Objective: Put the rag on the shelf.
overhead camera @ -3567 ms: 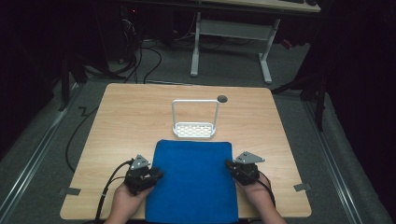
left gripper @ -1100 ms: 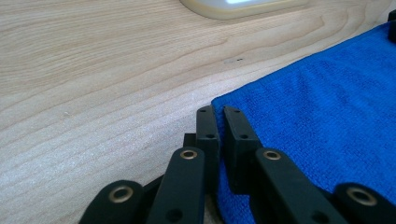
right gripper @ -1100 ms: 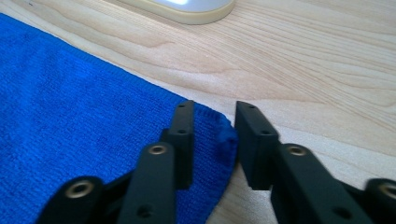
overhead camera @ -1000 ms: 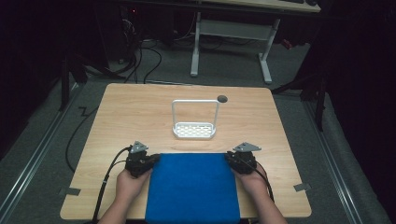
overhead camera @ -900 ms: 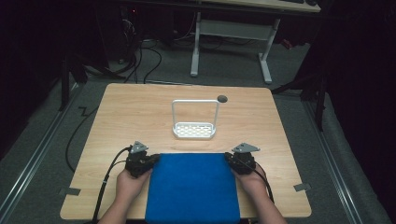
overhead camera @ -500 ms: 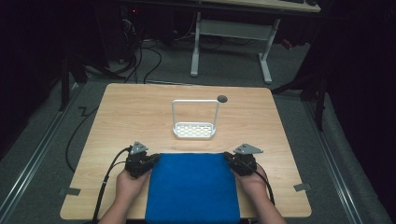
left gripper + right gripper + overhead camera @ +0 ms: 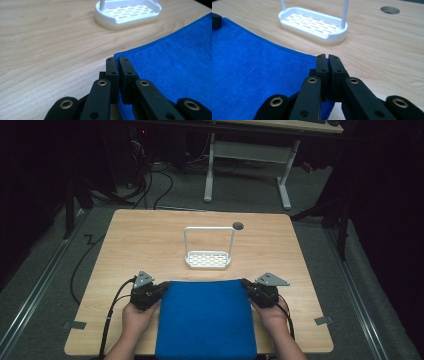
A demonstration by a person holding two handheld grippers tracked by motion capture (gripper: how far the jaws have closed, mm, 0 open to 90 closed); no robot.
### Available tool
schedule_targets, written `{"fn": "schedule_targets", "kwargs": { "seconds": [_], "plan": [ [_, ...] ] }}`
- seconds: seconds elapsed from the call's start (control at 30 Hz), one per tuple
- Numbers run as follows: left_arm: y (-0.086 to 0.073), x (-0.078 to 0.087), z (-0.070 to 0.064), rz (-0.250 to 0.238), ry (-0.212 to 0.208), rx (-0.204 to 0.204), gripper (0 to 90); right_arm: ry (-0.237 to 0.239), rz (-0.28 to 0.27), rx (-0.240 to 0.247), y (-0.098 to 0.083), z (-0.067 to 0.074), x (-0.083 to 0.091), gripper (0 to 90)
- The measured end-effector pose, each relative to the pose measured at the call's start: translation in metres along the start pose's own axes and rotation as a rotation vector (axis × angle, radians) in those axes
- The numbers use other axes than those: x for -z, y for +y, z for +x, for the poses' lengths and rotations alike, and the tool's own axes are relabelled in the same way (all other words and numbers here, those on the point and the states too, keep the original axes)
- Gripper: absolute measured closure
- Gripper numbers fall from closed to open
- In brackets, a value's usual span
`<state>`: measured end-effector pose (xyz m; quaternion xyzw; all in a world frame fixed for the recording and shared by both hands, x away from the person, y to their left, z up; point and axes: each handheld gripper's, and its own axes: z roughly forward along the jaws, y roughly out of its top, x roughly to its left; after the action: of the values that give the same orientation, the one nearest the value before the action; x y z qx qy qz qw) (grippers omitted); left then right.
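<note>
Wooden table (image 7: 140,245) carries a flat blue cloth (image 7: 205,317); left gripper (image 7: 161,287) and right gripper (image 7: 246,283) pinch its far corners.

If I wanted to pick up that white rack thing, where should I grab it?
Take the white rack by the top bar of its tall hoop handle, coming straight down from above. The bar stands high over the slotted tray with open space beneath it, so fingers can close around it. The low tray sits flat on the table and gives little to pinch. Both grippers look shut on the blue cloth's far corners.
</note>
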<state>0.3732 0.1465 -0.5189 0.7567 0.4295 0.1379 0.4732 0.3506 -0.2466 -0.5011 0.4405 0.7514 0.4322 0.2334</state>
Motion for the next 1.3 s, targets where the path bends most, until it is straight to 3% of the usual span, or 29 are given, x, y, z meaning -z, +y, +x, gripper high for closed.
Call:
{"fn": "schedule_targets", "kwargs": {
  "seconds": [0.2,0.53,0.7,0.93,1.3],
  "plan": [
    [0.007,0.011,-0.005,-0.055,-0.001,-0.009,87.1,-0.006,-0.047,-0.019,0.006,0.000,0.009,88.1],
    [0.024,0.028,-0.011,-0.131,0.002,-0.016,87.4,-0.023,-0.135,0.024,0.022,0.009,0.022,88.1],
    [0.040,0.039,-0.014,-0.183,0.015,-0.038,87.4,-0.038,-0.201,0.058,0.038,0.010,0.032,88.1],
    [0.060,0.045,-0.016,-0.226,0.018,-0.043,87.4,-0.040,-0.239,0.054,0.052,0.009,0.036,88.1],
    [0.099,0.056,-0.018,-0.311,0.045,-0.066,87.5,-0.064,-0.345,0.062,0.090,0.007,0.051,88.2]
  ]
}}
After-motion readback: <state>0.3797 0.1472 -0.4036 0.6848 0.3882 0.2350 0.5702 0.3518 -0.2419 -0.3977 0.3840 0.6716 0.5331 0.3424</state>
